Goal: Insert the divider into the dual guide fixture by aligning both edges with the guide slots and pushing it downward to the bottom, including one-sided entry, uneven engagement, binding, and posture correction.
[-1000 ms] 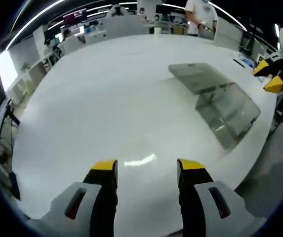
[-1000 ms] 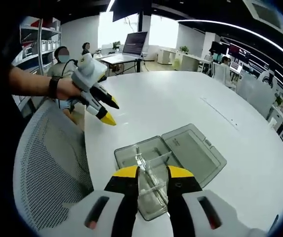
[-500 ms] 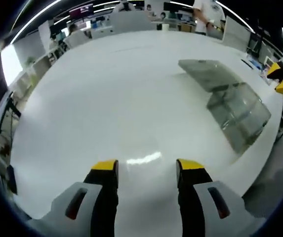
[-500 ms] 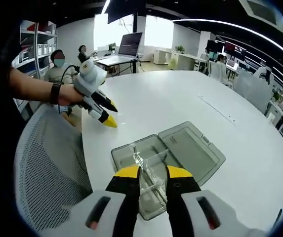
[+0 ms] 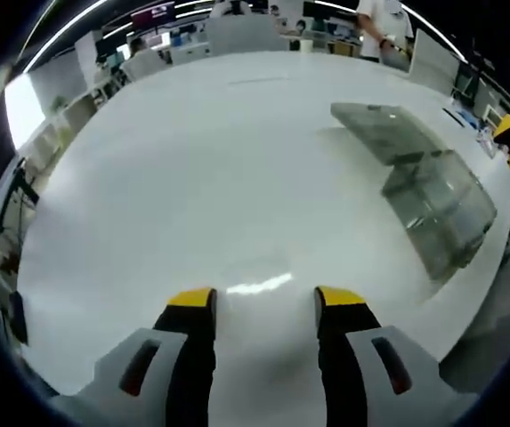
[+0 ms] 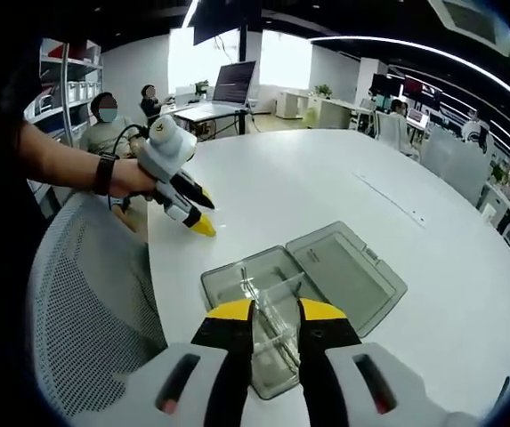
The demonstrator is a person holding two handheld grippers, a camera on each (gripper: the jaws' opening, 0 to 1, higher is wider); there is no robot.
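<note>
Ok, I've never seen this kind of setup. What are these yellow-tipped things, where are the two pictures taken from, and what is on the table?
A person holds a hand-held two-jaw gripper in each hand; each carries a camera looking along its jaws. In the left gripper view, the left gripper is open over the white table. In the right gripper view, the right gripper is near a clear plastic box with its lid open flat; a clear divider sits inside. Whether the jaws grip it is unclear.

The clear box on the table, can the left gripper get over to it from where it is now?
Probably yes. The left gripper is open, holds nothing, and only bare white table lies between it and the clear box. The right gripper sits right over the box, so they might crowd.
</note>
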